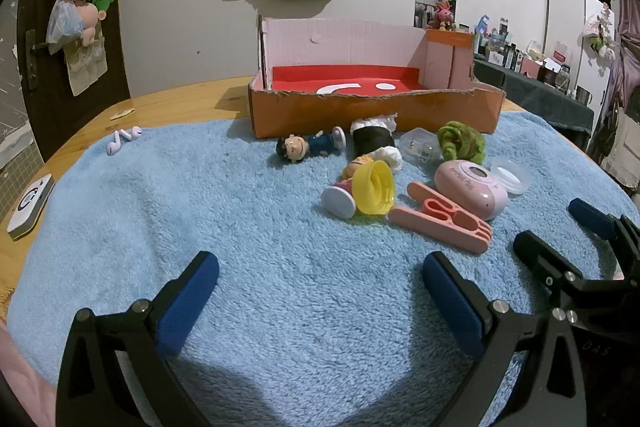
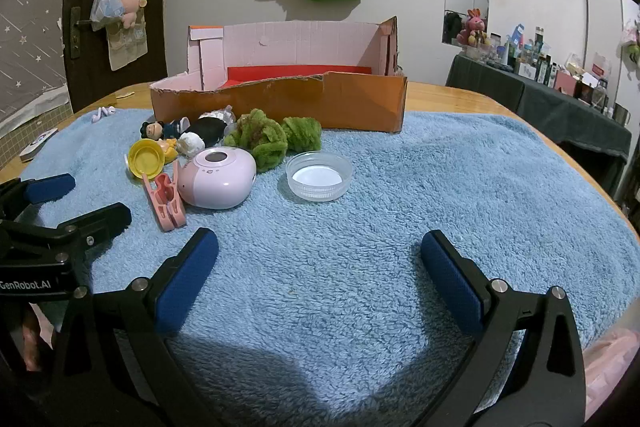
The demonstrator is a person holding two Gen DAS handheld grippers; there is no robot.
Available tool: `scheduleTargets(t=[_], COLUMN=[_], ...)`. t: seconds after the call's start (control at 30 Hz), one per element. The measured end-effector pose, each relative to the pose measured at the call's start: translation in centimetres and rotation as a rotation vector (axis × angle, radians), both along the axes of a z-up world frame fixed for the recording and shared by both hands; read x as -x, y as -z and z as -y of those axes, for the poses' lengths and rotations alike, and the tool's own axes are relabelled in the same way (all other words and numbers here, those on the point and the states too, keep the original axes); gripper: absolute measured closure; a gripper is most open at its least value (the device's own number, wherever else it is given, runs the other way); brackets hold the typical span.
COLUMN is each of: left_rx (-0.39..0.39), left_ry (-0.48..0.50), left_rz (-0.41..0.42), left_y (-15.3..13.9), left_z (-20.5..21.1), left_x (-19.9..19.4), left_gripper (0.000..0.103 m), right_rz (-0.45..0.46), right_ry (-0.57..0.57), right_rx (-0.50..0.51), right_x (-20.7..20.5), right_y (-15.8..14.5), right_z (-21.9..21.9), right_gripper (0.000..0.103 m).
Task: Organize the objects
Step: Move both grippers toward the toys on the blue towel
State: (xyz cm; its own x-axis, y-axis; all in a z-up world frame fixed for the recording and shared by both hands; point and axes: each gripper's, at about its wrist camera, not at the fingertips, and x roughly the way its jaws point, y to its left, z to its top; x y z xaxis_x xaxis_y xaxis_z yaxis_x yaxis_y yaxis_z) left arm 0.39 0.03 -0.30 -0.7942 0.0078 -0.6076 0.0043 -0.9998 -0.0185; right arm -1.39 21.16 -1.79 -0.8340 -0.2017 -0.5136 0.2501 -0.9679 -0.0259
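An orange cardboard box [image 1: 372,115] [image 2: 360,103] with a pink lining and red floor stands at the back of a blue towel [image 1: 240,227]. In front of it lie a boy figurine [image 1: 308,147], a yellow cap [image 1: 376,193] [image 2: 147,159], a pink clip [image 1: 440,223] [image 2: 168,199], a pink oval device [image 1: 472,187] [image 2: 218,179], a clear round lid [image 1: 510,175] [image 2: 319,175] and green fuzzy bundles [image 1: 460,141] [image 2: 264,139]. My left gripper [image 1: 320,279] [image 2: 92,201] hangs open over bare towel, short of the pile. My right gripper [image 2: 320,259] [image 1: 560,227] is open too, near the lid, holding nothing.
White earphones [image 1: 124,139] lie at the towel's far left edge, and a white gadget [image 1: 30,205] rests on the wooden table [image 1: 180,99] beside it. Bags and soft toys hang on the wall and door behind. A cluttered dark side table [image 2: 560,99] stands at the right.
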Motion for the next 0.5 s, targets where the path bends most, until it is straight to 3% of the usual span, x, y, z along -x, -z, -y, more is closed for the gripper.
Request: scheduleTargets(t=[0.5], left_rx=[0.006], left_ry=[0.004], left_rz=[0.018], left_y=[-0.20], left_z=[-0.03], left_x=[0.05], left_gripper=[0.000], right_rz=[0.011], right_ry=[0.000], right_rx=[-0.008], right_x=[0.12], right_y=[-0.05], right_z=[0.14], right_gripper=[0.000])
